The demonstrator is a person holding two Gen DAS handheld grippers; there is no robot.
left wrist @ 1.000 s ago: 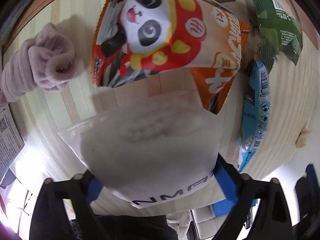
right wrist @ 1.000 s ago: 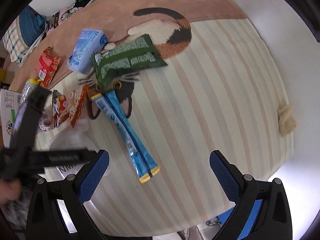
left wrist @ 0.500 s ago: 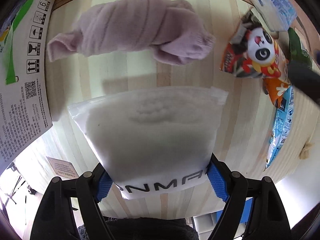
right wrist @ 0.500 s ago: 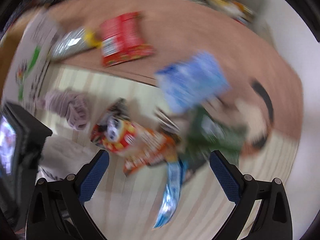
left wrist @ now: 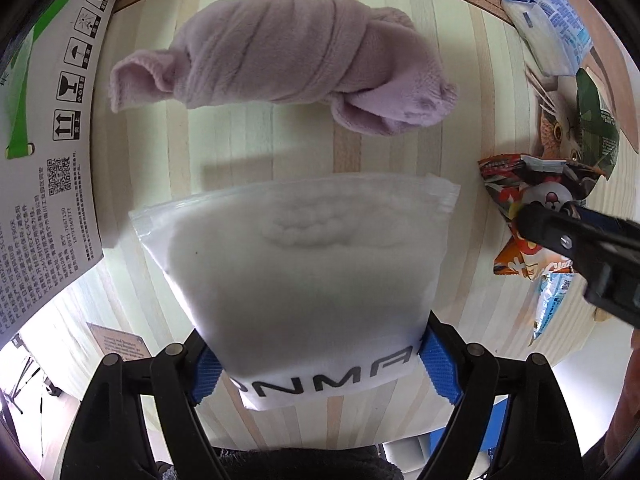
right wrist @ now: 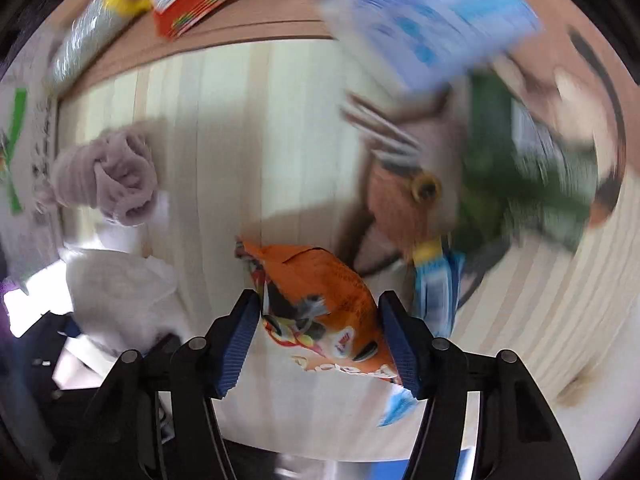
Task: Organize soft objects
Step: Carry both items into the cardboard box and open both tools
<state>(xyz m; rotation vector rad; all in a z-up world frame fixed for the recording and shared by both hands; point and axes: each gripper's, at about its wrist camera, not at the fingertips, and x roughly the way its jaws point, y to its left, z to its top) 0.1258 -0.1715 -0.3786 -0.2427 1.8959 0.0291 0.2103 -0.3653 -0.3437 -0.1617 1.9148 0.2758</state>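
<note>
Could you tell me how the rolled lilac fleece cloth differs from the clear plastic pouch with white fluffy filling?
The rolled lilac fleece cloth lies bare and untouched on the striped mat; the clear plastic pouch with white fluffy filling is sealed in film and clamped in the left gripper. The cloth is twisted into a roll, the pouch flat and roughly rectangular. The pouch carries printed letters; the cloth is plain. Both look soft.

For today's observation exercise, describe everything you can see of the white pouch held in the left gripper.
The white pouch is a frosted, translucent plastic bag with soft white padding inside, bulging slightly near its top. Dark capital letters run along its lower edge, and a sealed strip crosses the far end. It looks limp. The left gripper clamps its lettered end between blue pads, holding it above the striped mat, just short of the rolled lilac towel.
</note>
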